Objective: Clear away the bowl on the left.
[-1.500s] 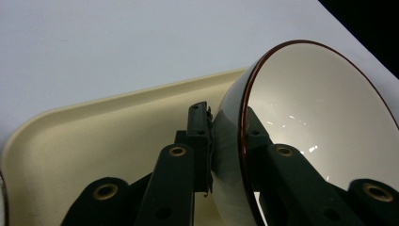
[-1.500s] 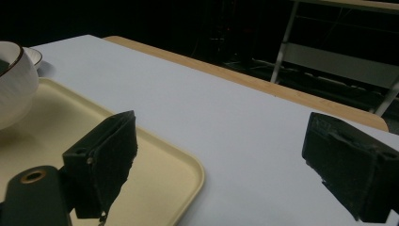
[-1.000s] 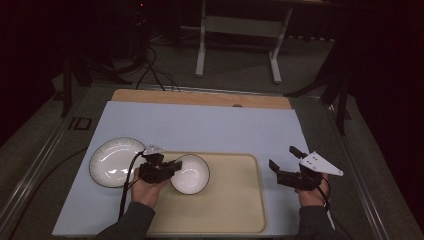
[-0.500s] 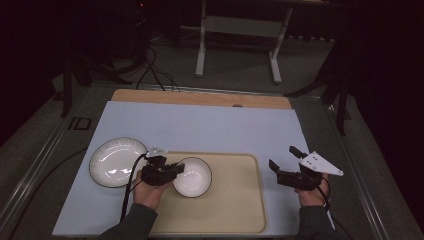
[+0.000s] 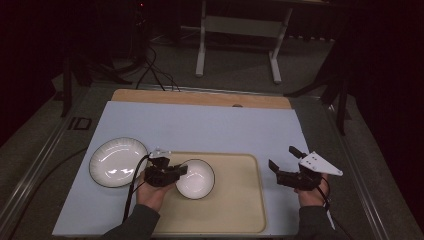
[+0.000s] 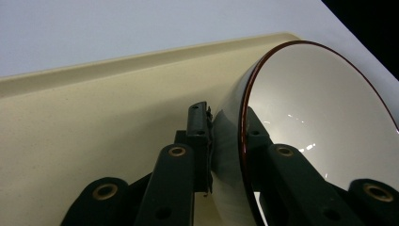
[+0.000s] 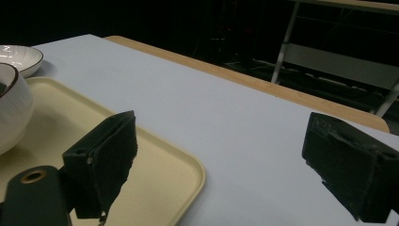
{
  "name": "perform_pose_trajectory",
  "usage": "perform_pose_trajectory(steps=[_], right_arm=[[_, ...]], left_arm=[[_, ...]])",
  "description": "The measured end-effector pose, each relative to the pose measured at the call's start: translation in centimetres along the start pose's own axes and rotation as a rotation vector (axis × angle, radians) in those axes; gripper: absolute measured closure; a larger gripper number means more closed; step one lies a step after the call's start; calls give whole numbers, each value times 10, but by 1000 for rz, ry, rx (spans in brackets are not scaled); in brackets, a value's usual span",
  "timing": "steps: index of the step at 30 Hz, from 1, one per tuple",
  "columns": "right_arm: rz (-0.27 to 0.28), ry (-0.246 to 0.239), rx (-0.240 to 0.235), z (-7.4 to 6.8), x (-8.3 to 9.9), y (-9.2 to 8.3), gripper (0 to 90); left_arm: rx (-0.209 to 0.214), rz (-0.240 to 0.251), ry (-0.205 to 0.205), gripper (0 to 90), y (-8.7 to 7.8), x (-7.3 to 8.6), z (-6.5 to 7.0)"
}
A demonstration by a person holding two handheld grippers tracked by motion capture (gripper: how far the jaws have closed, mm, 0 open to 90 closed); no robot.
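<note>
Clamping the rim of a white bowl [image 5: 195,178], the left hand-held gripper [image 5: 176,170] has its jaws closed on the wall, one jaw outside and one inside, as the left gripper view shows [image 6: 226,141]. The bowl sits at the left end of the cream tray [image 5: 240,210], lower centre of the high view, seemingly tipped or just off the surface, so its placing looks nearly done but unreleased. A ribbed white plate [image 5: 118,162] lies on the desk [image 5: 210,127] just left of the tray, apparently next. The right hand-held gripper [image 5: 283,163], lower right, is spread wide, grasping nothing.
</note>
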State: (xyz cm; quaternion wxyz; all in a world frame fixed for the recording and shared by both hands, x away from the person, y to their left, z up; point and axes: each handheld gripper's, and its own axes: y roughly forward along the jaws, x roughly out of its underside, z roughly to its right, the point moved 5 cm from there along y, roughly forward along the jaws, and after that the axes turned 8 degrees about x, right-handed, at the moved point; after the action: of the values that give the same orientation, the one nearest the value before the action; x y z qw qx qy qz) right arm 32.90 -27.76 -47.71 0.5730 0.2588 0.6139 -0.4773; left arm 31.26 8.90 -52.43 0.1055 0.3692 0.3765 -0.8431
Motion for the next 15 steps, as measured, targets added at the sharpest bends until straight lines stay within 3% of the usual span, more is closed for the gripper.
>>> perform_pose_trajectory(steps=[7, 15], right_arm=[[-1, 0, -1, 0, 0, 0, 104], [1, 2, 1, 0, 0, 0, 104]], left_arm=[[8, -12, 1, 796, 5, 2, 2], [-14, -28, -8, 794, 11, 6, -2]])
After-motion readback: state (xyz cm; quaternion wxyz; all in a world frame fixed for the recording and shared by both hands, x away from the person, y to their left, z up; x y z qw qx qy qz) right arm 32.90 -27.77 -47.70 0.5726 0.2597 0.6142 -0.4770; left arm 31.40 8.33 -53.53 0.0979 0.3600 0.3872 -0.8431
